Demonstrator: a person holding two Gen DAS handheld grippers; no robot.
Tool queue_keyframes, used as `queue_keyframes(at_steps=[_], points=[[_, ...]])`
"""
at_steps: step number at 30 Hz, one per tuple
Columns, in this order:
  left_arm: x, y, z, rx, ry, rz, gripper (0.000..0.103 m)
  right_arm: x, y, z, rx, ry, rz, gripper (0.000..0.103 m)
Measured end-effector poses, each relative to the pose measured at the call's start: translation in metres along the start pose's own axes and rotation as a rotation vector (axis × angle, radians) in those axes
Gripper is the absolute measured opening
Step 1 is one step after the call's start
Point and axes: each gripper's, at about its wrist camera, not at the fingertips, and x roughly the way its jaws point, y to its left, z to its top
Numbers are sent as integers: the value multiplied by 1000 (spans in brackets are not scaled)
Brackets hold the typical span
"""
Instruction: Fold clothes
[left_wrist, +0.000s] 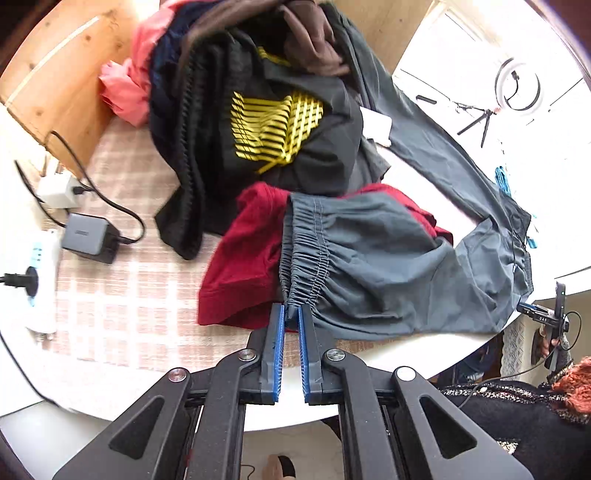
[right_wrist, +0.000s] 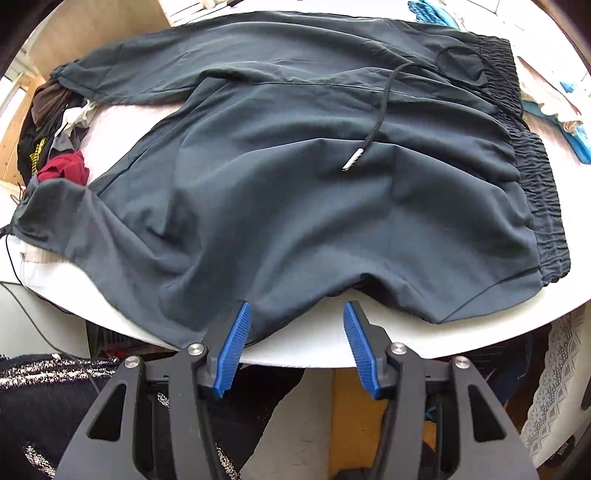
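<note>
Grey trousers (left_wrist: 388, 258) lie spread across the round white table (right_wrist: 314, 347). My left gripper (left_wrist: 291, 317) is shut on the gathered elastic cuff (left_wrist: 306, 258) of one trouser leg, with the cuff's end pinched between the blue pads. In the right wrist view the trousers (right_wrist: 295, 184) fill the table, with the dark waistband (right_wrist: 535, 177) at the right and a drawstring (right_wrist: 369, 140) lying on top. My right gripper (right_wrist: 297, 314) stands open at the trousers' near edge, over the table rim, with nothing pressed between its pads.
A pile of clothes sits behind the cuff: a red garment (left_wrist: 247, 251), a black shirt with yellow print (left_wrist: 280, 129) and a pink one (left_wrist: 129, 85). A charger (left_wrist: 88, 236) and power strip (left_wrist: 40, 280) lie at the left on a checked cloth. Blue cloth (right_wrist: 576, 140) lies far right.
</note>
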Motion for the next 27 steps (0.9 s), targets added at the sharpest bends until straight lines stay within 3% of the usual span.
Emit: queue_keyframes(at_steps=[5,10,12,17,24,27], points=[[-48,25,31,37,-73,69,6,-2,-27,-4,80,-46,-55,52],[-8,21,34,60,31,105,6,1,-48,-13,177,-83,-105,52],[4,17,28,59,55,87,6,4,-52,-20,193,-80,-123,52],[4,20,14,17,60,83,1,4,-41,-30,155,-78,-88,52],[-4,28,3,-4,44,72,1,9,-35,-22,97,-27,-84,52],[29,36,-8,35,117,119,12,9,-39,-21,112,-16,-63,52]])
